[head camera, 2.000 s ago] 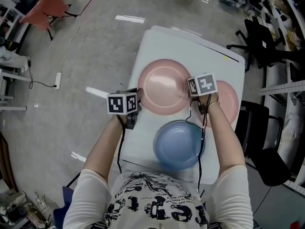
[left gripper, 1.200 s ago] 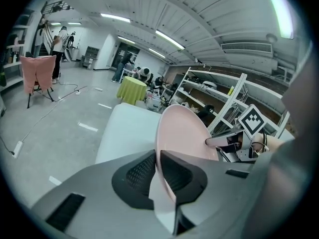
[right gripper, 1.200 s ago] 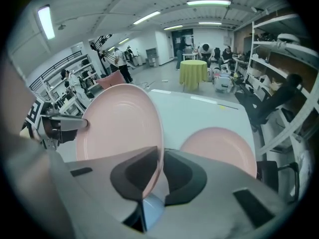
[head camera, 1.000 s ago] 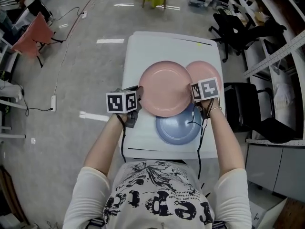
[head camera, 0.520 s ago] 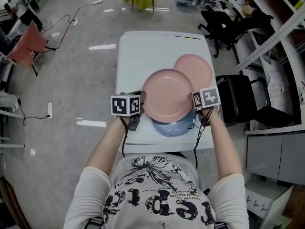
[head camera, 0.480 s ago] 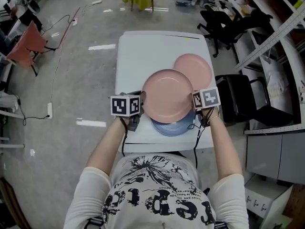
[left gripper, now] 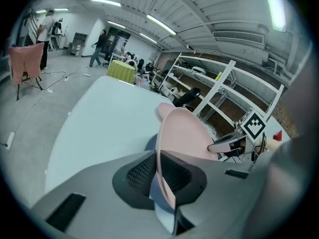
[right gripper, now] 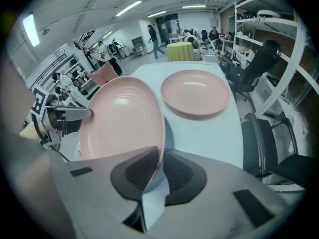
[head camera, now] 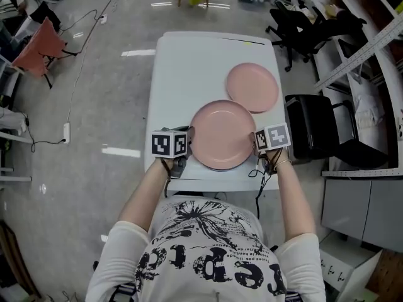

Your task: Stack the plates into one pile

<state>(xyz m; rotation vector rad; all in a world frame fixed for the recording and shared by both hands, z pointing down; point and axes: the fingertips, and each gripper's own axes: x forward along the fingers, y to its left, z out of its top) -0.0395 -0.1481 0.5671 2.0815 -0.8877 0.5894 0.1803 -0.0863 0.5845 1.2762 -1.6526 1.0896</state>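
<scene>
A large pink plate (head camera: 221, 134) hangs between both grippers near the front of the white table (head camera: 182, 74). My left gripper (head camera: 188, 145) is shut on its left rim, seen edge-on in the left gripper view as plate (left gripper: 182, 133) between the pads of the gripper (left gripper: 158, 176). My right gripper (head camera: 257, 145) is shut on the right rim (right gripper: 122, 123), jaws (right gripper: 158, 171) clamped on the edge. The blue plate lies under it, hidden in the head view; only a sliver (right gripper: 168, 131) shows. A smaller pink plate (head camera: 252, 87) (right gripper: 195, 92) lies flat at the back right.
A black office chair (head camera: 308, 131) stands close to the table's right side, with more chairs (head camera: 302, 24) behind. A red chair (head camera: 38, 46) and a floor cable are off to the left. Metal shelving runs along the right.
Both grippers have carried the large pink plate toward the table's near edge and lower. It now covers the blue plate, which showed beneath it before.
</scene>
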